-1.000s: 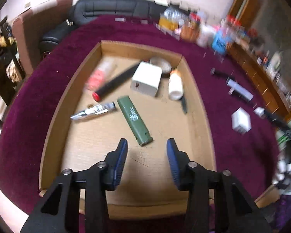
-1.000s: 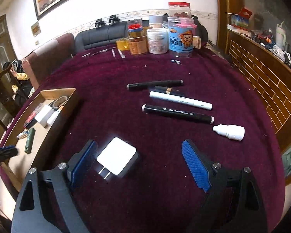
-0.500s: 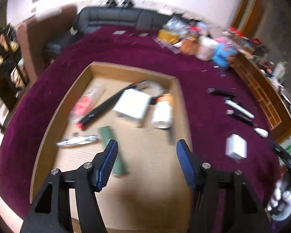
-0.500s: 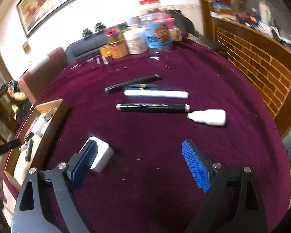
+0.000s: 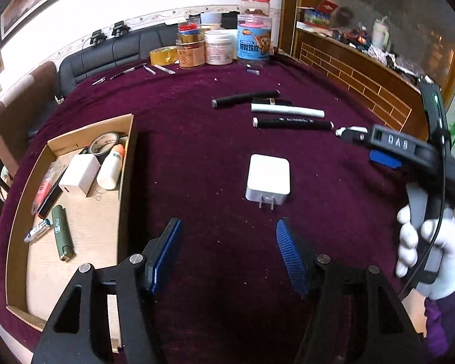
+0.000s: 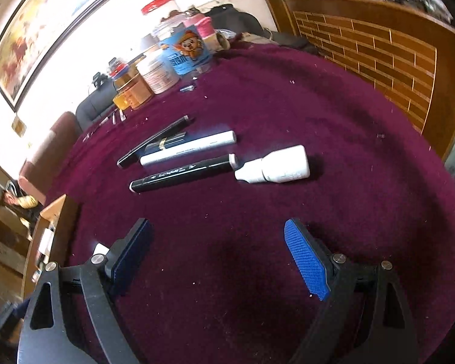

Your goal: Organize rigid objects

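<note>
Now, on your far left sits the cardboard box (image 5: 127, 163) with small things inside. Your left gripper (image 5: 227, 254) is spread wide, and the white charger (image 5: 268, 177) lies just ahead of it. Your right gripper (image 6: 218, 254) is wide too, near the white bottle (image 6: 276, 165).

Bare maroon cloth worktop (image 5: 197, 157) ringed the white plug charger (image 5: 268, 178); the cardboard tray wall (image 5: 126, 163) stood left, markers (image 5: 291, 122) beyond.
</note>
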The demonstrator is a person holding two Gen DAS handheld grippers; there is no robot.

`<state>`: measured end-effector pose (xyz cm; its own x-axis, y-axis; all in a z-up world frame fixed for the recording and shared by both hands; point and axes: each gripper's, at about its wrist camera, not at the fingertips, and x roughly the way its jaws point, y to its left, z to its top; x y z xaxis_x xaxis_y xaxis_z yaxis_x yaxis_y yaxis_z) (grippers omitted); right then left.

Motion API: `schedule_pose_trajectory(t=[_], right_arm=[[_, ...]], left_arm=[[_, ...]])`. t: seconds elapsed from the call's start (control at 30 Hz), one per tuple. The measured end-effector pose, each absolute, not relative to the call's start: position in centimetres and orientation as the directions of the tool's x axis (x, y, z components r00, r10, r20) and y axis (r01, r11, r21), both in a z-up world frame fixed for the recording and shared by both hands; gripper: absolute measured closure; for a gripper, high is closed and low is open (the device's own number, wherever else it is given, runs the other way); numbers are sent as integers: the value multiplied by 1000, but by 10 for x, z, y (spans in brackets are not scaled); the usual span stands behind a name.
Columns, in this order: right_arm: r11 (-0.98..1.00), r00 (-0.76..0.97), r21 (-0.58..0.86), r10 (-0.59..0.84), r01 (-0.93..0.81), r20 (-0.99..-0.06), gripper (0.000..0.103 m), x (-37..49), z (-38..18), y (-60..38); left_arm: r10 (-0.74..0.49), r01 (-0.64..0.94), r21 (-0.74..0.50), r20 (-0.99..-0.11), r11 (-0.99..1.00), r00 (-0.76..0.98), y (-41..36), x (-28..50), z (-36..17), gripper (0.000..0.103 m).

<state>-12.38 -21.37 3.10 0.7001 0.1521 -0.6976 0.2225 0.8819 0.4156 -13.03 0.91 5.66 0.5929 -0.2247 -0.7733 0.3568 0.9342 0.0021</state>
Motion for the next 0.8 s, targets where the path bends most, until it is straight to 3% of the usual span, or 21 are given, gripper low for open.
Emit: schedule_pose_trajectory(t=[0.57, 0.8], right_arm=[[855, 691, 466, 196, 227, -696, 14, -129, 24, -220], [874, 766, 443, 144, 198, -627, 14, -143, 53, -225]], left_arm=[[-181, 345, 28, -810, 938, 557, -4, -121, 37, 45], [-174, 312, 3, -826, 950, 535, 0, -100, 34, 45]])
